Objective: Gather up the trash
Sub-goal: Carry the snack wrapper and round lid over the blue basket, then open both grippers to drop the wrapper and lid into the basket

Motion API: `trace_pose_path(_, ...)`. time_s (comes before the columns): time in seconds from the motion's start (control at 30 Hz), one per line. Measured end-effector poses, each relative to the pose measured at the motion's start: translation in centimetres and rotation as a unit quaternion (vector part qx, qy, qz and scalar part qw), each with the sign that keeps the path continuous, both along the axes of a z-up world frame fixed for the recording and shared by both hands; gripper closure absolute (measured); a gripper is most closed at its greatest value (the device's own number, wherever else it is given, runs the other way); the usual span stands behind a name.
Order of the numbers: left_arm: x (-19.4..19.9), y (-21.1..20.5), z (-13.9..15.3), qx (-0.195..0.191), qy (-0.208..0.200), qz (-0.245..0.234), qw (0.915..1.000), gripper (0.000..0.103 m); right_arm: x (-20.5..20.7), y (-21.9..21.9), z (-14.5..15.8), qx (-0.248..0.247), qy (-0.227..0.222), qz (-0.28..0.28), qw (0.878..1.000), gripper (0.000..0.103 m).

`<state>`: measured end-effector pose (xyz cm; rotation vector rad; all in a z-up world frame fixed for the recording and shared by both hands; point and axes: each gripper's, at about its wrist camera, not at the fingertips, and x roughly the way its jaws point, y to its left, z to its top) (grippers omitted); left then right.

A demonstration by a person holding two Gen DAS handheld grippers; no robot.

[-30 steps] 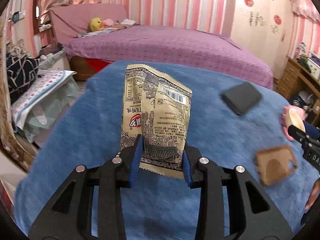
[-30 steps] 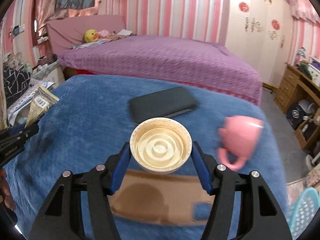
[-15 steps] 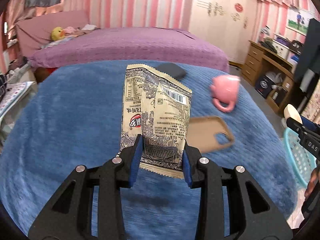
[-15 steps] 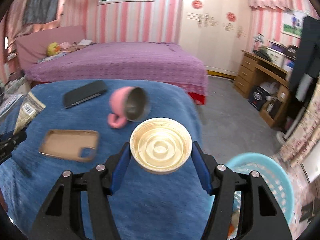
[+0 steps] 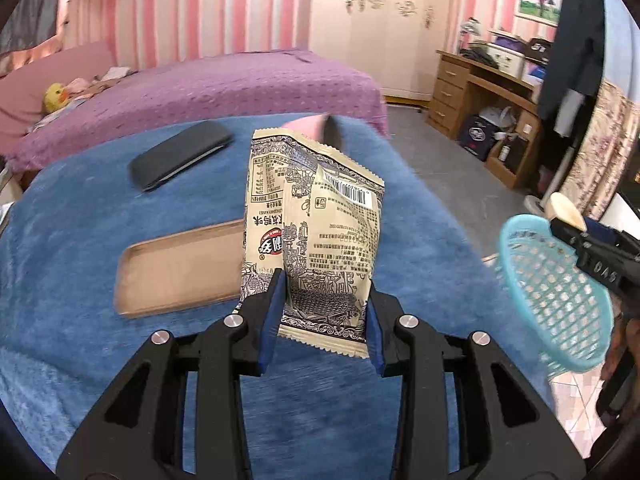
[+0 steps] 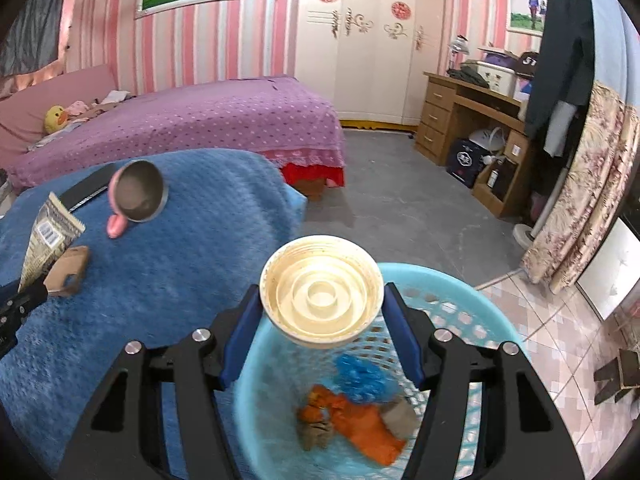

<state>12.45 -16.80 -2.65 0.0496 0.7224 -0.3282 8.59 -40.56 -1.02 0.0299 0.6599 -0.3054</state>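
My left gripper (image 5: 322, 320) is shut on a beige snack wrapper (image 5: 320, 232) that stands upright between its blue pads, over the blue blanket (image 5: 80, 220). The right gripper (image 6: 320, 320) is shut on a cream round lid (image 6: 320, 304), held above the light blue mesh basket (image 6: 472, 296). Orange, blue and brown scraps (image 6: 352, 412) lie in the basket's bottom. In the left wrist view the basket (image 5: 556, 300) is at the right, with the right gripper (image 5: 568, 216) and the lid (image 5: 562, 206) over its rim. The wrapper (image 6: 48, 236) shows at the left edge of the right wrist view.
On the blanket lie a black phone (image 5: 180, 156), a brown phone case (image 5: 176, 268) and a pink cup (image 6: 136, 196) on its side. A purple bed (image 6: 180, 120) stands behind, a wooden desk (image 6: 472, 120) at the right. Grey floor and tiles surround the basket.
Both grippers have swung to the right across the blanket. The right one, with the lid, has come over the blue basket; the left one still holds the wrapper and now faces the basket.
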Motion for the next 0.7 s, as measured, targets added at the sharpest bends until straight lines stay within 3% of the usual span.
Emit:
trace_pose_path(0.3, -2.0, -9.0, 0.0, -0.004, -0.01, -0.074, 0.9972, 0.067, -2.1, -5.3, -0.3, -0.018, 0.007, -0.03, 0.999, 0.042)
trace_pose_path(0.7, -5.6, -18.0, -1.6, 0.016, -0.02, -0.146, 0.9889, 0.066, -5.0, -11.6, -1.2, 0.021, 0.005, -0.072, 0.997, 0.042)
